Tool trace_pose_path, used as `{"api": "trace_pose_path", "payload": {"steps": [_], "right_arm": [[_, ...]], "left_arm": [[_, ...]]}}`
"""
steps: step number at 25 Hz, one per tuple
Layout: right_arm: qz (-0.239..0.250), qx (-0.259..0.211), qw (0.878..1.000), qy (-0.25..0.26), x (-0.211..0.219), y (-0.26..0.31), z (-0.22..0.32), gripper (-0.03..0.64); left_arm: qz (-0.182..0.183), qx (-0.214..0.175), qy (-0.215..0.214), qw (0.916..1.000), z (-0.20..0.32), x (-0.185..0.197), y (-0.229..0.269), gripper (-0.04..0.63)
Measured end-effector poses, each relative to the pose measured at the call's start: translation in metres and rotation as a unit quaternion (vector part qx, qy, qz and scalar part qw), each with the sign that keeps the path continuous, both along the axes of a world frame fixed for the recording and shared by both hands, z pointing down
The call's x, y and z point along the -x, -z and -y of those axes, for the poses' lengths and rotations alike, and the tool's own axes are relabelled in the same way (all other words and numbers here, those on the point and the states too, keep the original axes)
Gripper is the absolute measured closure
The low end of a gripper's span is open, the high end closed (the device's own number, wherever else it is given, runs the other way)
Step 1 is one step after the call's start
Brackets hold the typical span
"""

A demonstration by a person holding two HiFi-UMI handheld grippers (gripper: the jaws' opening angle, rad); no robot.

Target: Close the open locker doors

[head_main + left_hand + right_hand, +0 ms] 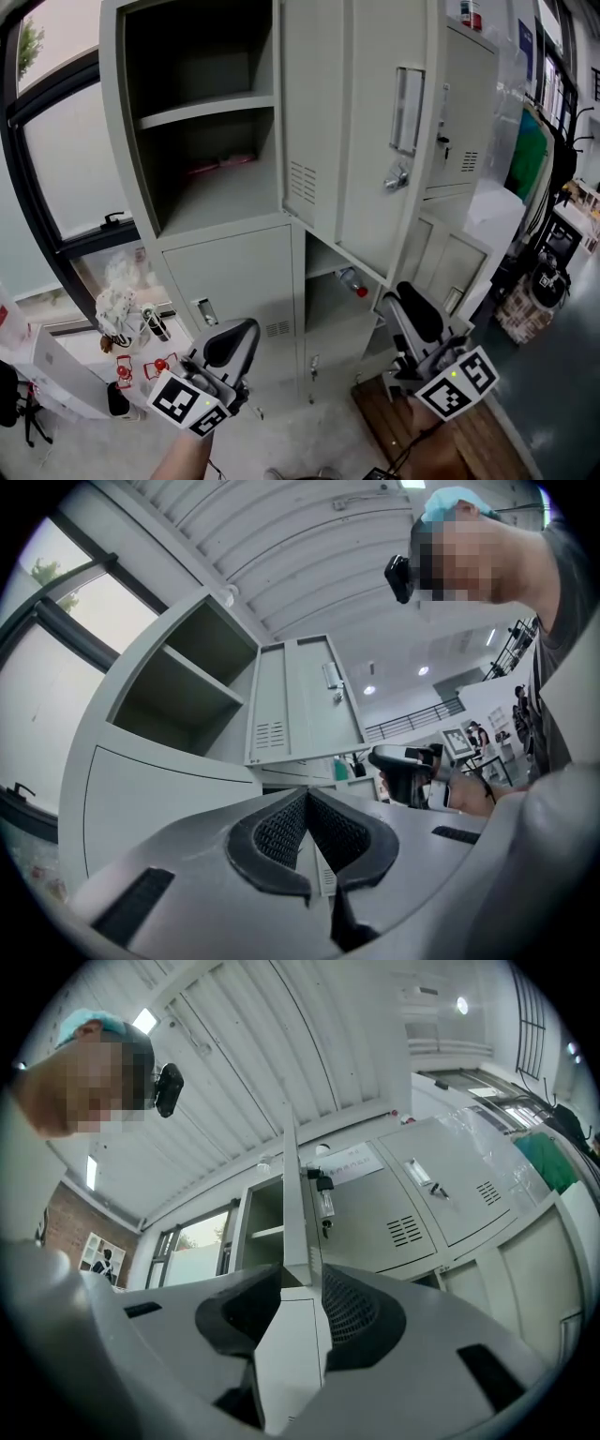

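Nearest, below the grey locker, are two grippers: the left gripper has its jaws pressed together on nothing, and the right gripper has its jaws apart, with the open door's edge showing in the gap. That door swings out from the locker's top compartment, and one lower compartment also stands open, with a bottle inside. A pale floor lies before the locker, with one window to its left and a wooden board to its right.

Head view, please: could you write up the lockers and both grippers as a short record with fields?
upper door: open, standing out from the cabinet
upper left compartment: exposed, shelf inside
lower left door: closed
lower middle compartment: open, red-capped bottle inside
left gripper: jaws together, nothing held
right gripper: jaws apart, nothing held, aimed up along the upper door's edge
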State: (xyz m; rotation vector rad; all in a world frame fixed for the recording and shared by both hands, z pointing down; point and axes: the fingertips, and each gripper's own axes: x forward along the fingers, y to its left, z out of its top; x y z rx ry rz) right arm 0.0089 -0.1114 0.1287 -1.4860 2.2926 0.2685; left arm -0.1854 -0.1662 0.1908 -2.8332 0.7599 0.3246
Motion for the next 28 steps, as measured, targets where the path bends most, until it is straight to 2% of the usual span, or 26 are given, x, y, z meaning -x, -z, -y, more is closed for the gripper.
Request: {"api": "trace_pose_path", "payload": {"steps": [10, 20, 28], "right_arm": [[0.014, -0.030, 0.999, 0.007, -0.002, 0.024, -0.002, 0.523], [0.017, -0.025, 1.000, -0.009, -0.002, 0.021, 0.002, 0.525], [0.010, -0.025, 1.000, -0.002, 0.009, 0.021, -0.004, 0.528]], "left_arm": [[-0.001, 0.003, -0.015, 0.9999, 0.013, -0.002, -0.001, 0.586], [0.000, 0.006, -0.016, 0.9999, 0.015, 0.005, -0.003, 0.586], [0.000, 0.005, -0.021, 0.9998, 0.012, 0.007, -0.002, 0.586]]}}
